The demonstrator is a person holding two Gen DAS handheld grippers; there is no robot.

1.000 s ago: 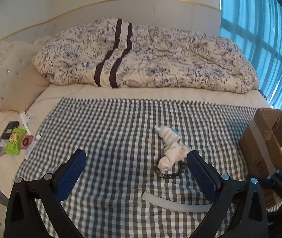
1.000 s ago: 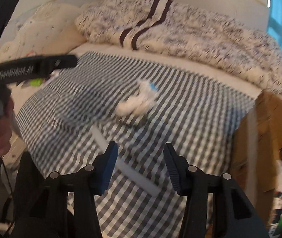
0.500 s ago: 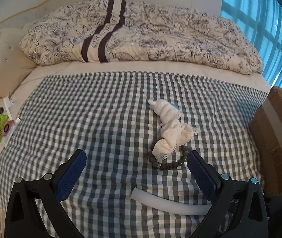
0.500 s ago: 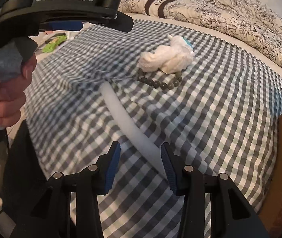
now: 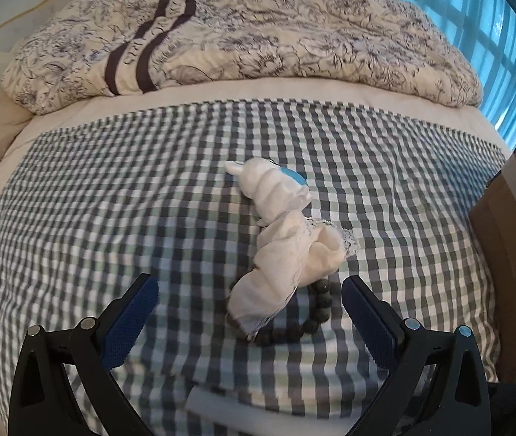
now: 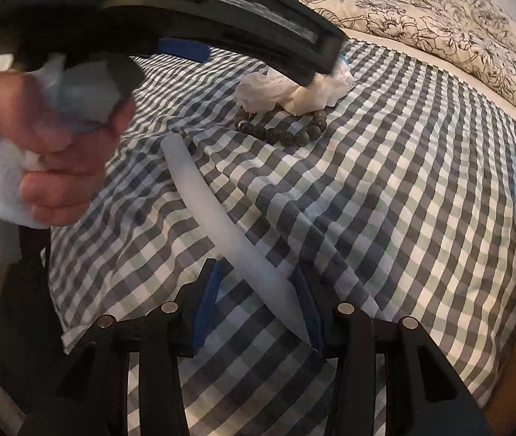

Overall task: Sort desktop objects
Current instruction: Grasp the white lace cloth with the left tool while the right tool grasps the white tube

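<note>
The right gripper (image 6: 258, 290) is low over the checked cloth (image 6: 403, 181) with its jaws straddling the near end of the white tube (image 6: 218, 225). One pad looks to be touching it, but the jaws aren't clamped yet. The tube is long, smooth, slightly curved and probably light and a bit bendy, so a grip near one end may let it swing; nearer the middle seems safer.

The left gripper (image 5: 247, 301) hangs wide open above the sock bundle (image 5: 283, 239) and bead bracelet (image 5: 308, 319), holding nothing. The socks look soft and squashy and should be easy to pinch. The beads are hard, round and loose on their string, and partly tucked under the socks. A cardboard box (image 5: 512, 239) sits at the right edge.
</note>
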